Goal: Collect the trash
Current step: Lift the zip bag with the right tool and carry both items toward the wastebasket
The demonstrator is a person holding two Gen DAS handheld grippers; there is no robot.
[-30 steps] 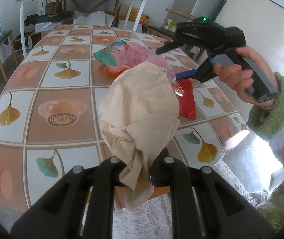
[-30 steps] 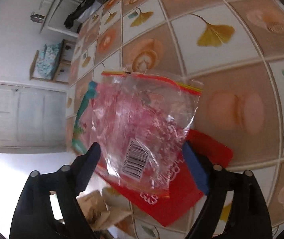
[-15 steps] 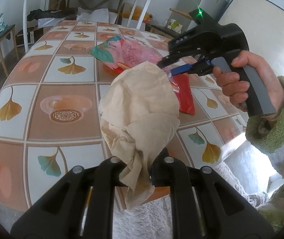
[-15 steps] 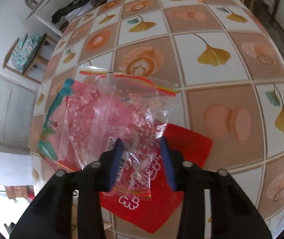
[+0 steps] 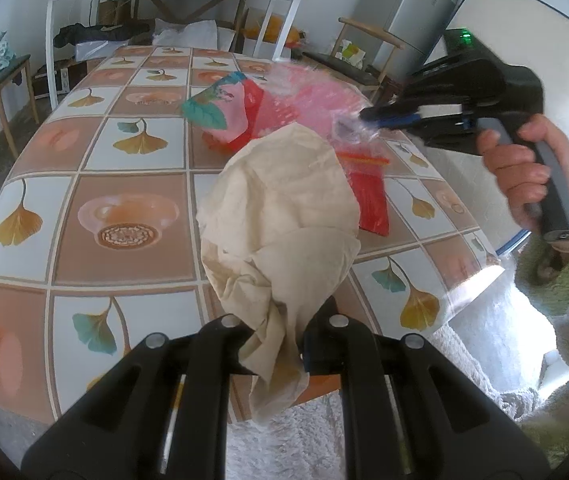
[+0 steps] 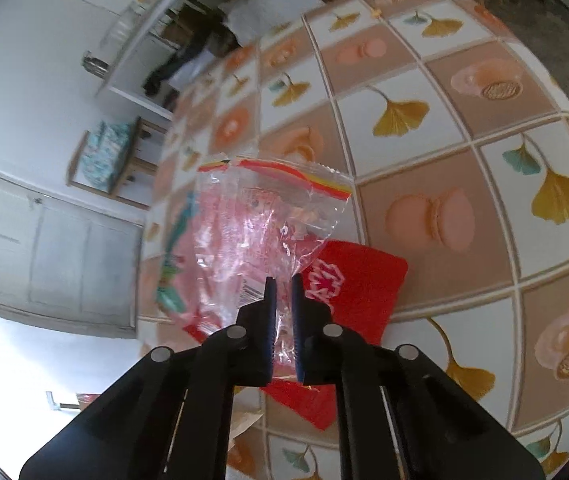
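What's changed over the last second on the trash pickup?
The right gripper shut on the clear plastic bag and lifted its near edge off the red packet. The left gripper stayed put, holding the beige bag; the table looks unchanged.

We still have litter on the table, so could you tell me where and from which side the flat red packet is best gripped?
Probably by the red packet's near corner, where it lies bare on the tablecloth. Come in low from the table's near edge. The packet lies flat, so only an edge gives the jaws purchase, and the clear bag held in the right gripper hangs over its far end.
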